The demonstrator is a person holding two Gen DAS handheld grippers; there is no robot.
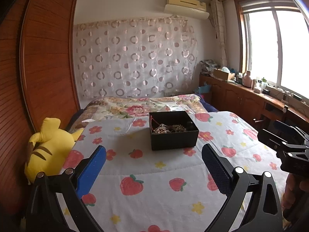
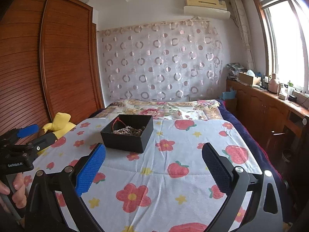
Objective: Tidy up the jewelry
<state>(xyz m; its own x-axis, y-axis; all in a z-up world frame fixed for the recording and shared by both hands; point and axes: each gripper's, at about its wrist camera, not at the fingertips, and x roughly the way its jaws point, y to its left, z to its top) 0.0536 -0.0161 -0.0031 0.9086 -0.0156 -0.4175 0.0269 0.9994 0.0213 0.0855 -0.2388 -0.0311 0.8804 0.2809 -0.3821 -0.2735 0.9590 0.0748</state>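
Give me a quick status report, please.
Left gripper and right gripper open, empty. Black box of tangled jewelry on bedspread, untouched. Path unobstructed.

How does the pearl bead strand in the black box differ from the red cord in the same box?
The pearl bead strand is pale and made of round beads; the red cord is thin, red and looks twisted. The pearl bead strand lies heaped on the floor of the black box; the red cord rises against the far left wall, reaching the rim. Both sit in the same box on the strawberry-print blanket, untouched by either tool.
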